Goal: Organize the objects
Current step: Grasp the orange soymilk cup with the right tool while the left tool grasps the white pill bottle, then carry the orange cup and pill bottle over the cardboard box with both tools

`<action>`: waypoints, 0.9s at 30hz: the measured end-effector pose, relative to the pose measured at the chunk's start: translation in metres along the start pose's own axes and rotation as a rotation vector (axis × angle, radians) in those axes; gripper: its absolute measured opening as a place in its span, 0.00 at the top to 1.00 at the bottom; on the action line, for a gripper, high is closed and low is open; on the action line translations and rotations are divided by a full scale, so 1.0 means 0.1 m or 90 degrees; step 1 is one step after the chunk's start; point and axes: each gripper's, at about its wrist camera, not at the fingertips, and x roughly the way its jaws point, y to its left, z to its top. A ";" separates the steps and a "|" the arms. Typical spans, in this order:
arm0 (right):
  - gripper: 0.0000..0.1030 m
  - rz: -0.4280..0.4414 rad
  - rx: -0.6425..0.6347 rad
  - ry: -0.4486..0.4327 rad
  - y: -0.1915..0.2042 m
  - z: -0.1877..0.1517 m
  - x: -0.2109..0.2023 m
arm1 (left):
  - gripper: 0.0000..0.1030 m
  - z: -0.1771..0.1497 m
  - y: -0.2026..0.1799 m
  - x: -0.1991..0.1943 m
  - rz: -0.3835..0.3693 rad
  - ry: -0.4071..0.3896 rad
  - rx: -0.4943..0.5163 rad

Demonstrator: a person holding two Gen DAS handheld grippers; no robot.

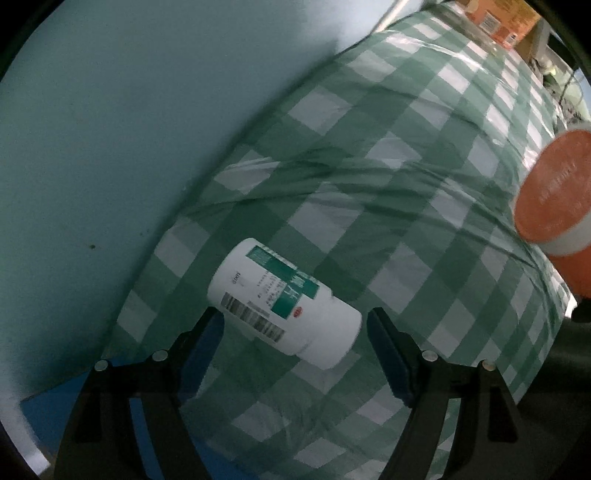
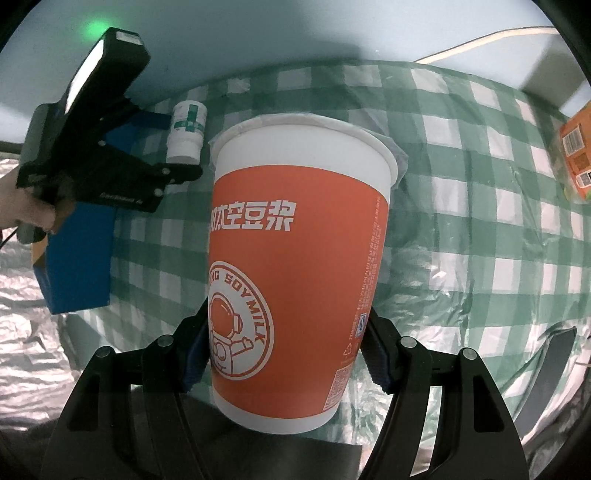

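Note:
A white medicine bottle (image 1: 284, 302) with a green label lies on its side on the green checked cloth (image 1: 406, 166). My left gripper (image 1: 295, 332) is open, its blue pads either side of the bottle without gripping it. My right gripper (image 2: 284, 354) is shut on an orange and white soy milk cup (image 2: 295, 266), held upright. The cup (image 1: 554, 192) shows at the right edge of the left wrist view. The bottle (image 2: 186, 129) and left gripper (image 2: 184, 171) show at the far left of the right wrist view.
A blue box (image 2: 77, 258) lies at the cloth's left edge under the left gripper. An orange package (image 2: 576, 155) sits at the right, also seen far off (image 1: 498, 18). A pale wall (image 1: 129, 129) runs behind the table. Crinkled silver foil (image 2: 29, 332) lies to the left.

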 end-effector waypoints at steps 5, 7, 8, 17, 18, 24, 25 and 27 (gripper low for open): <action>0.32 0.001 -0.008 0.013 0.07 0.03 0.06 | 0.45 0.00 0.02 0.03 -0.040 -0.005 -0.038; 0.32 0.002 -0.012 0.017 0.09 0.05 0.08 | 0.54 -0.01 -0.01 0.01 -0.038 -0.018 -0.046; 0.32 0.003 -0.013 0.017 0.10 0.05 0.08 | 0.59 -0.01 -0.02 0.00 -0.040 -0.022 -0.055; 0.32 0.010 -0.024 0.019 0.16 0.11 0.07 | 0.63 -0.19 -0.12 0.03 -0.101 -0.018 -0.156; 0.32 0.011 -0.025 0.019 0.16 0.11 0.07 | 0.63 -0.21 -0.13 0.04 -0.113 -0.013 -0.172; 0.32 0.021 -0.023 0.015 0.14 0.11 0.06 | 0.63 -0.35 -0.31 0.05 -0.149 -0.008 -0.242; 0.32 0.023 -0.022 0.017 0.12 0.11 0.07 | 0.63 -0.37 -0.35 0.06 -0.151 -0.004 -0.248; 0.32 0.018 -0.020 0.024 0.10 0.10 0.10 | 0.63 -0.40 -0.45 0.08 -0.154 0.005 -0.262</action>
